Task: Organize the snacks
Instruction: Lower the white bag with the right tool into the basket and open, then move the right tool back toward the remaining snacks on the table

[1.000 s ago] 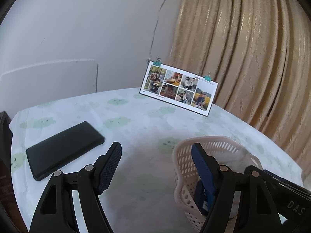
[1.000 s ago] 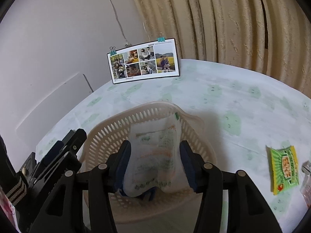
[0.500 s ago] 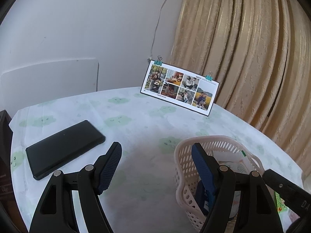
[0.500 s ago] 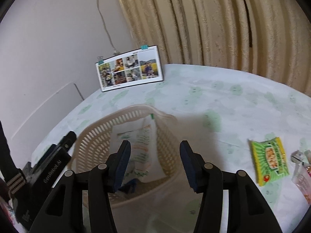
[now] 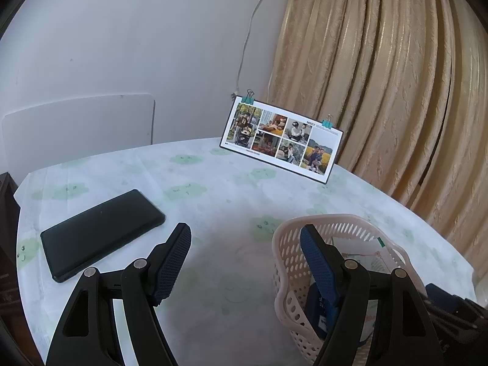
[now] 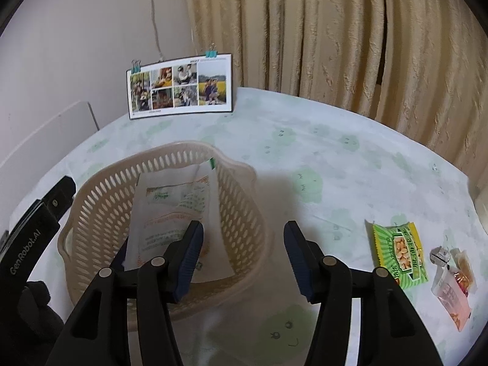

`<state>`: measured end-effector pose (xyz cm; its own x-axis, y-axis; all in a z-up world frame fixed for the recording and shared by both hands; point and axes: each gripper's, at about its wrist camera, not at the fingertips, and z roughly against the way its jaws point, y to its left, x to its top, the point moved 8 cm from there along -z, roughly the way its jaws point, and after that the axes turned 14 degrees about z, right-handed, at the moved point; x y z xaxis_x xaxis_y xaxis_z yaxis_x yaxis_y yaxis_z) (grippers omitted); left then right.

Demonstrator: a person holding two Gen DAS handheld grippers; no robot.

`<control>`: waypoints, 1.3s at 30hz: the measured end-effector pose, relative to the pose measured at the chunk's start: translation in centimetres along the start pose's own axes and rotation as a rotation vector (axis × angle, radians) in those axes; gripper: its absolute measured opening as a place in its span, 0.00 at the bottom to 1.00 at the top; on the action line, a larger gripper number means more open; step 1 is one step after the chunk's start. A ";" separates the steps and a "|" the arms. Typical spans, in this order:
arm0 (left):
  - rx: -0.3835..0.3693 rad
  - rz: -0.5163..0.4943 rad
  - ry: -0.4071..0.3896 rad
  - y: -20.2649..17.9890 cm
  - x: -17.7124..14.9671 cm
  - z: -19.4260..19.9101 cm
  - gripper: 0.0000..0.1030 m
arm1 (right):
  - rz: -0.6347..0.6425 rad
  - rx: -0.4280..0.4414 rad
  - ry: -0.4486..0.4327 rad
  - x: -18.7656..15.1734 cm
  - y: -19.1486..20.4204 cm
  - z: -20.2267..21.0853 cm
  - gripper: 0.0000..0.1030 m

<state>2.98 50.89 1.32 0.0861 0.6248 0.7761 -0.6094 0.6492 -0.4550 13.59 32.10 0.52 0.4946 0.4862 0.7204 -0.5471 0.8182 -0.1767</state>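
A beige plastic basket (image 6: 100, 201) stands on the table, and a white snack bag (image 6: 174, 210) leans upright inside it over a dark blue packet (image 5: 317, 311). My right gripper (image 6: 244, 256) hangs open and empty above the basket's right rim. To its right a green peanut packet (image 6: 399, 250) and a clear pink packet (image 6: 454, 280) lie flat on the cloth. In the left wrist view the basket (image 5: 286, 262) sits at lower right. My left gripper (image 5: 245, 259) is open with nothing in it, just left of the basket.
A black phone (image 5: 100, 231) lies at the left of the table (image 5: 213, 189). A photo calendar (image 5: 280, 140) stands at the back by the wall, with beige curtains (image 6: 350, 39) behind. The left gripper's body (image 6: 27, 231) shows beside the basket in the right wrist view.
My right gripper let go of the white snack bag, which now rests in the basket, then pulled back and swung right, bringing the green and pink packets further into view. The left gripper barely moved.
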 end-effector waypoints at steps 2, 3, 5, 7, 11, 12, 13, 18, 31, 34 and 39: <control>0.000 0.000 0.003 0.0 -0.1 0.0 0.72 | 0.021 -0.007 0.000 0.1 0.4 0.0 0.52; 0.000 0.000 0.004 0.0 -0.1 0.0 0.73 | 0.032 -0.006 0.000 0.1 0.6 0.0 0.53; 0.000 -0.002 0.006 -0.1 -0.1 0.0 0.73 | 0.035 0.000 -0.001 0.2 0.8 0.0 0.57; -0.001 -0.007 0.007 -0.2 -0.2 0.0 0.72 | 0.027 0.014 0.001 0.0 0.8 0.0 0.57; 0.001 -0.015 0.008 -0.4 -0.3 0.1 0.73 | -0.026 0.056 -0.022 -0.2 0.2 0.7 0.57; 0.002 -0.018 0.009 -0.4 -0.4 0.1 0.72 | -0.040 0.061 -0.038 -0.2 -0.2 1.2 0.57; 0.003 -0.020 0.009 -0.4 -0.5 0.1 0.72 | -0.047 0.062 -0.048 -0.2 -0.3 1.5 0.57; 0.010 -0.036 0.005 -0.7 -0.6 0.1 0.73 | -0.093 0.059 -0.089 -0.5 -2.0 3.2 0.57; 0.009 -0.085 -0.023 -1.9 -0.9 1.0 0.73 | -0.188 -0.078 -0.035 -7.5 -9.9 5.5 0.57; -0.002 -0.105 -0.032 -2.6 -0.9 1.5 0.73 | -0.244 -0.118 -0.011 -9.6 -12.9 5.9 0.57; -0.032 -0.143 -0.027 -4.2 -1.4 2.4 0.73 | -0.329 -0.183 0.011 -12.6 -17.8 6.9 0.57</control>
<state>3.47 46.28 3.20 0.1485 0.5131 0.8454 -0.5672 0.7445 -0.3523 12.45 9.28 -0.72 0.6314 0.1905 0.7517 -0.2283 0.9721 -0.0546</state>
